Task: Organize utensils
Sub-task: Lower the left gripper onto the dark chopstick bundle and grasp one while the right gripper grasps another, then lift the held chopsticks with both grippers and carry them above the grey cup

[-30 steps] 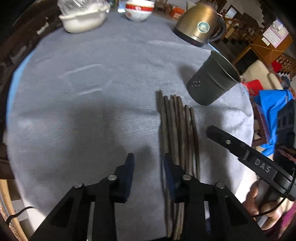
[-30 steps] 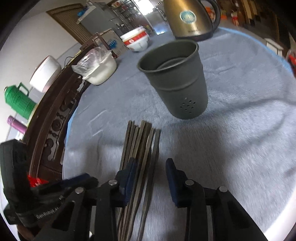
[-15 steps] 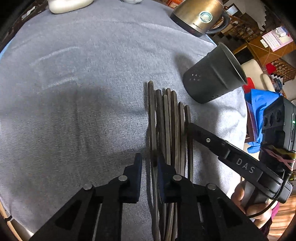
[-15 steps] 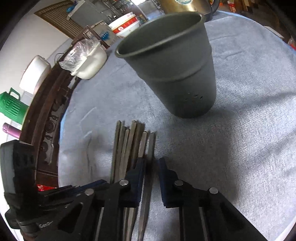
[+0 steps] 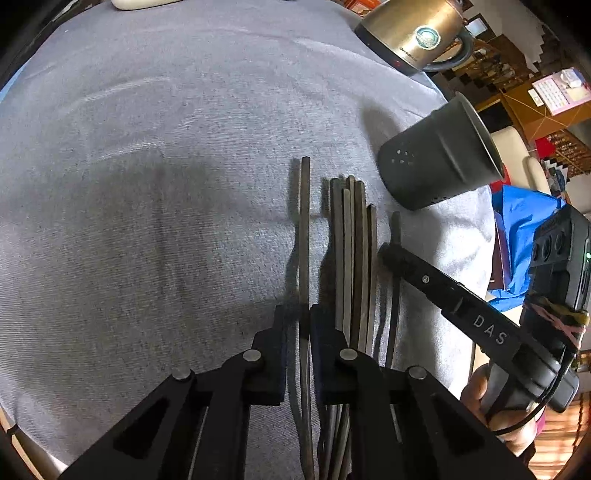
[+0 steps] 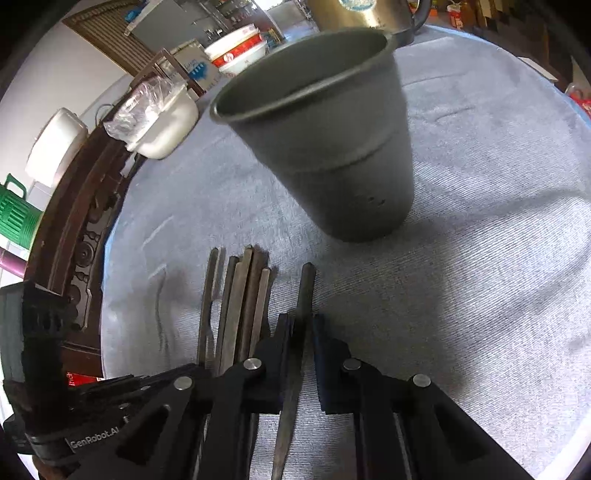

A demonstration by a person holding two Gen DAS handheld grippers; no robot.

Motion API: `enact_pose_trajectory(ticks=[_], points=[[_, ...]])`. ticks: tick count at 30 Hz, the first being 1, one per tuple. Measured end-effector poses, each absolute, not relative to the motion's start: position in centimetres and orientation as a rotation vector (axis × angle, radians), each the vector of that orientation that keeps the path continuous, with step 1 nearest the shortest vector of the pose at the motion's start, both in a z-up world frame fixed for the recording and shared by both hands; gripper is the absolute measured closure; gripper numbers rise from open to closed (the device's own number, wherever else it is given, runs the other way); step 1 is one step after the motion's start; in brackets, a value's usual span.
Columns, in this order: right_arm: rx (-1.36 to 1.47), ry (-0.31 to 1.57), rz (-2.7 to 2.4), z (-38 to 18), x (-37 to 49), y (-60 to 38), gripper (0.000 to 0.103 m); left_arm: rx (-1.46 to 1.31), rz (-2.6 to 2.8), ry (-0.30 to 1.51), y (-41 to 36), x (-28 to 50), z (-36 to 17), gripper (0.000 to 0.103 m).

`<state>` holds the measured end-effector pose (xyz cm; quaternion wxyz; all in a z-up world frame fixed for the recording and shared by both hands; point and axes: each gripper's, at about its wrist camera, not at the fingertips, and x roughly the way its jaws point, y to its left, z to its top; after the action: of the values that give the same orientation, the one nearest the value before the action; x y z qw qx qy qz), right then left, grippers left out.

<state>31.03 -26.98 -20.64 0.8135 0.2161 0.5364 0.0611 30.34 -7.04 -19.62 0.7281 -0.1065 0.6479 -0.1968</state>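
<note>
- L gripper (image 5: 300, 317): jaws closing on one chopstick (image 5: 305, 229), the leftmost of the set, pulled slightly apart from the bundle (image 5: 352, 251). Pads look to be pressing it; stick runs straight out between the fingers.
- R gripper (image 6: 300, 325): clenched on another single chopstick (image 6: 303, 295), the rightmost one, nearest the holder (image 6: 332, 147).
- Judgement: each gripper takes an outer stick so neighbours aren't dragged; grip sits mid-shaft, w/ the far end free to aim into the holder mouth.
- Bundle: remaining sticks lie flat, parallel, touching one another, between the two gripped ones, near the tabletop's right edge.
- Holder: dark matte metal cup, tapered, rolled rim, small drain holes low on the wall. Stands upright just beyond the stick tips, approx. in line w/ them, so travel to it is short.
- Chopsticks: dark, thin, square-section, dull sheen; likely slippery, may pivot in the pads.
- Cloth (image 5: 147, 184): grey ribbed weave covering the round tabletop; gives friction, keeps sticks from rolling.
- Kettle (image 5: 413, 33): brushed gold metal, at the far edge, clear of the work.
</note>
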Motion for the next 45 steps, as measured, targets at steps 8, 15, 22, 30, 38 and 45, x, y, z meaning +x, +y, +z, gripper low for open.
enact_pose_trajectory(ticks=[8,15,22,30,38,45], points=[[0.456,1.130,0.150,-20.5,31.2,-27.2,0.092,-0.264,-0.409,1.446,-6.7,32.9,-19.8,0.091],[0.478,1.022,0.214,-17.8,29.9,-28.3,0.094,-0.245,-0.414,1.363,-6.8,32.5,-18.2,0.096],[0.499,0.837,0.270,-12.7,28.0,-29.6,0.096,-0.217,-0.438,1.195,-6.4,32.0,-13.2,0.096],[0.483,0.556,0.265,-6.6,25.5,-30.5,0.096,-0.174,-0.417,0.966,-5.6,29.8,-8.7,0.096],[0.485,0.388,0.220,-2.3,25.4,-31.9,0.096,-0.181,-0.394,0.884,-5.4,28.0,-7.2,0.096],[0.452,0.267,0.129,0.5,25.0,-33.0,0.096,-0.183,-0.383,0.886,-5.1,26.7,-6.5,0.096]])
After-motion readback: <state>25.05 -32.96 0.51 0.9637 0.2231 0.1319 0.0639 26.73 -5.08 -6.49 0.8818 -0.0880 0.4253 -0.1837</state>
